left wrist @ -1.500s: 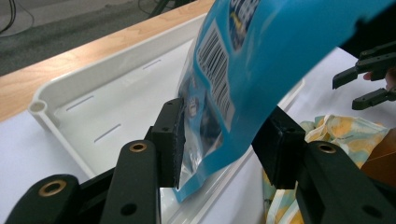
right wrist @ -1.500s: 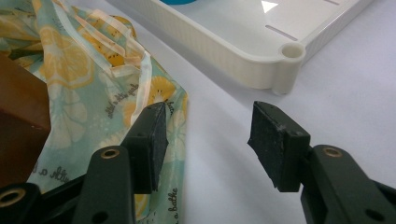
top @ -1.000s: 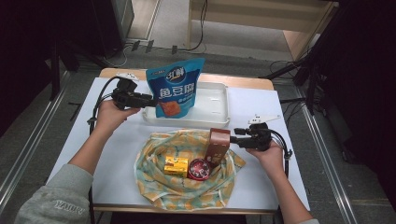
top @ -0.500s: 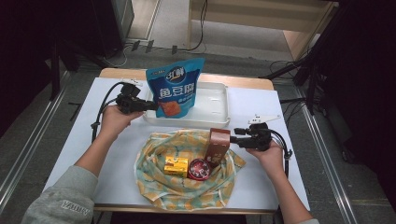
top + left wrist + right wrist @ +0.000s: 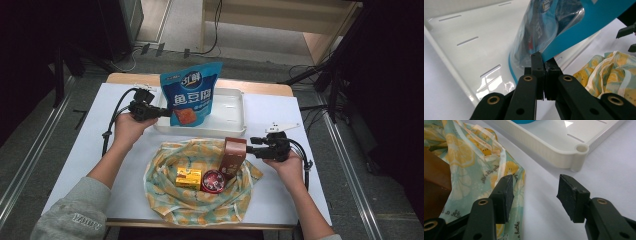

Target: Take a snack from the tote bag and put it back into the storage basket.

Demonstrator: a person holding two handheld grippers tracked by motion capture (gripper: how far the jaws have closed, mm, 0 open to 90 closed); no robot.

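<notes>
A blue snack bag (image 5: 191,95) stands upright in the white tray (image 5: 227,107). My left gripper (image 5: 161,113) is shut on the bag's lower left edge; in the left gripper view the bag (image 5: 564,27) rises from the closed left gripper (image 5: 544,72) above the tray (image 5: 474,50). My right gripper (image 5: 252,143) is open beside a brown box (image 5: 233,155) that stands on a lemon-print cloth (image 5: 200,205). In the right gripper view the right gripper (image 5: 535,188) has nothing between its pads, with the cloth (image 5: 474,157) and box (image 5: 434,185) to its left.
A small yellow box (image 5: 188,178) and a round red tin (image 5: 213,181) lie on the cloth. The tray's corner (image 5: 579,150) is just beyond the right gripper. A white table (image 5: 75,160) carries everything, with dark floor and cables behind.
My left hand has shifted slightly toward the person while keeping hold of the bag. The right gripper and the brown box have not moved.
</notes>
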